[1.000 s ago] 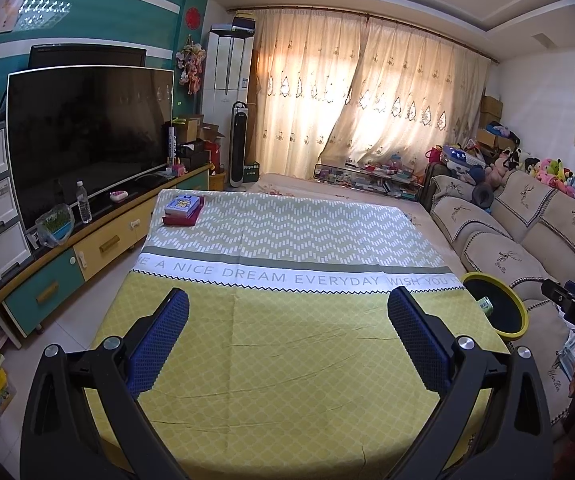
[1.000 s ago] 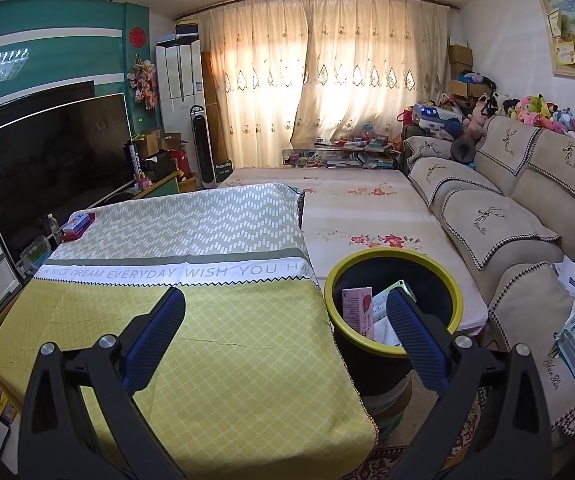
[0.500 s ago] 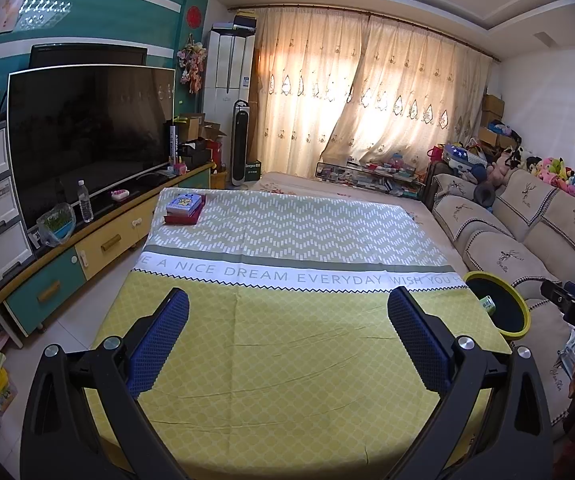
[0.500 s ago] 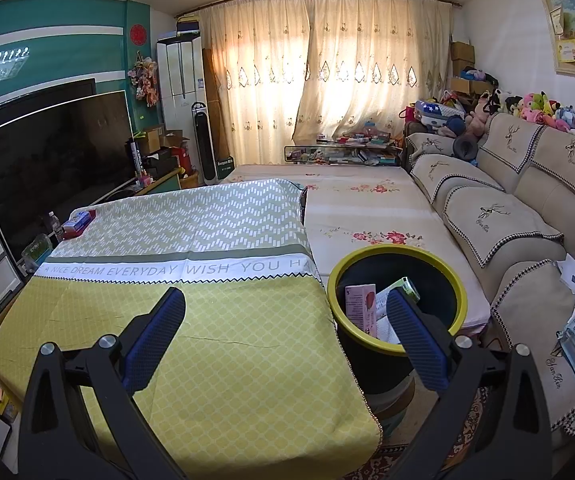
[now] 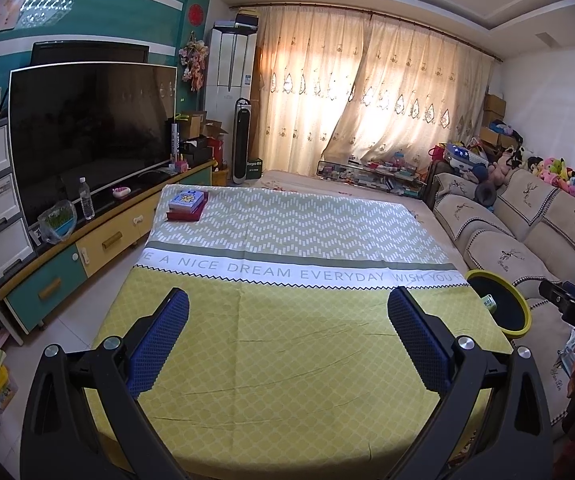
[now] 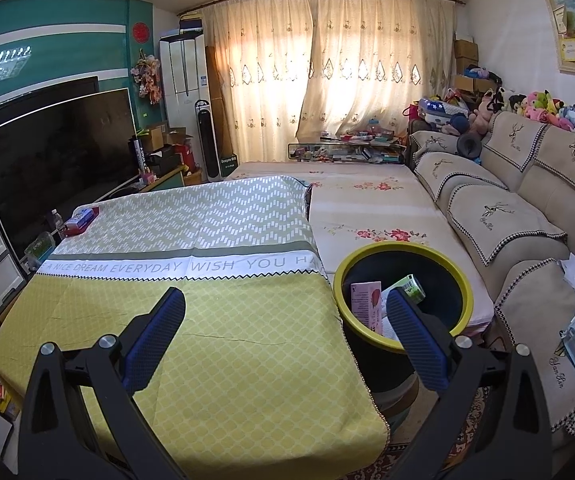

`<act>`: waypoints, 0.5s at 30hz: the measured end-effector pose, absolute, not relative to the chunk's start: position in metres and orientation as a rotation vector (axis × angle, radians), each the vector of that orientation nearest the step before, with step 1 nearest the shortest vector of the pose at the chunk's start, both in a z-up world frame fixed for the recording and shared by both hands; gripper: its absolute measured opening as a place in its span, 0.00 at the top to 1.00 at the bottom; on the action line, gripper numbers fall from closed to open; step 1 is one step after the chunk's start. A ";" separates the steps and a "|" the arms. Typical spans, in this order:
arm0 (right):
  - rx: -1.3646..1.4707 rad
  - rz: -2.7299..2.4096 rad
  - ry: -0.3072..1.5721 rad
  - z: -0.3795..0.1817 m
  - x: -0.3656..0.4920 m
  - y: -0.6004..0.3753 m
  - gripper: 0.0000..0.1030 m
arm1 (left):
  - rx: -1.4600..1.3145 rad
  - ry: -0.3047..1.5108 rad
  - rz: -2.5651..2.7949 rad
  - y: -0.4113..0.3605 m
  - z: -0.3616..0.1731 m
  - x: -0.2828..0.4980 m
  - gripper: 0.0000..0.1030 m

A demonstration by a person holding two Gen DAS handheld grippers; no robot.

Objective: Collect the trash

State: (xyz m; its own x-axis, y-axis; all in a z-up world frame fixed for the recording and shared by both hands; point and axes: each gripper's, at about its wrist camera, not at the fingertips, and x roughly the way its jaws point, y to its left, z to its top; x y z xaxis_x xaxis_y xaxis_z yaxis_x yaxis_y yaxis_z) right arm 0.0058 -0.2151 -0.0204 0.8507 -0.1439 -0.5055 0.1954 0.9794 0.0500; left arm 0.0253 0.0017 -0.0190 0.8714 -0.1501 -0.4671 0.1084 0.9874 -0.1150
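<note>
Left gripper point(image 5: 287, 316), lower centre of frame: jaws spread wide, holding nothing, over the yellow-clothed table point(image 5: 295, 364); one stack of books point(image 5: 187, 205) at upper left. Right gripper point(image 6: 285, 316), lower centre: equally wide, empty; one yellow-rimmed bin point(image 6: 403, 308) just behind its right finger. Bin contents: one pink carton point(image 6: 365, 304), one green carton point(image 6: 409, 288), both partly hidden; other scraps indistinct.

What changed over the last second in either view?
Almost nothing. The right tool drifted slightly, so the yellow-rimmed black bin sits a little nearer its right pad. Nothing was gripped or released. Both tools stay open and empty; the left tool and the pink carton in the bin are unchanged.
</note>
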 end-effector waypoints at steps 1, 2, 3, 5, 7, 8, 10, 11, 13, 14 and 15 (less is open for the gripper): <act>0.101 -0.176 0.525 -0.020 0.006 -0.214 0.07 | -0.085 0.495 -0.135 0.002 -0.019 0.025 0.05; 0.100 -0.174 0.525 -0.021 0.007 -0.213 0.07 | -0.083 0.493 -0.135 0.002 -0.019 0.024 0.05; 0.098 -0.174 0.526 -0.021 0.007 -0.212 0.07 | -0.082 0.492 -0.134 0.002 -0.019 0.024 0.05; 0.096 -0.171 0.528 -0.022 0.008 -0.211 0.07 | -0.082 0.490 -0.132 0.003 -0.019 0.023 0.05; 0.094 -0.169 0.530 -0.022 0.009 -0.210 0.07 | -0.083 0.491 -0.132 0.004 -0.019 0.023 0.05; 0.094 -0.168 0.531 -0.022 0.009 -0.210 0.07 | -0.082 0.494 -0.132 0.004 -0.019 0.023 0.05; 0.095 -0.167 0.531 -0.023 0.009 -0.210 0.07 | -0.081 0.495 -0.131 0.004 -0.020 0.023 0.05; 0.096 -0.167 0.531 -0.023 0.009 -0.210 0.07 | -0.080 0.496 -0.132 0.003 -0.020 0.023 0.05; 0.094 -0.168 0.532 -0.023 0.009 -0.210 0.07 | -0.080 0.495 -0.131 0.003 -0.020 0.023 0.05; 0.094 -0.169 0.532 -0.023 0.009 -0.210 0.07 | -0.081 0.494 -0.131 0.003 -0.020 0.023 0.05; 0.095 -0.168 0.532 -0.023 0.009 -0.210 0.07 | -0.081 0.494 -0.131 0.003 -0.020 0.024 0.05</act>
State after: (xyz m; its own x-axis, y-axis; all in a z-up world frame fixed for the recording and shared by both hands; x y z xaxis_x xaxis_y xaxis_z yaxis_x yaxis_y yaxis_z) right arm 0.0093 -0.2097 -0.0235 0.8485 -0.1349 -0.5117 0.1842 0.9818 0.0466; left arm 0.0237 0.0028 -0.0202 0.8722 -0.1446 -0.4673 0.1055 0.9884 -0.1090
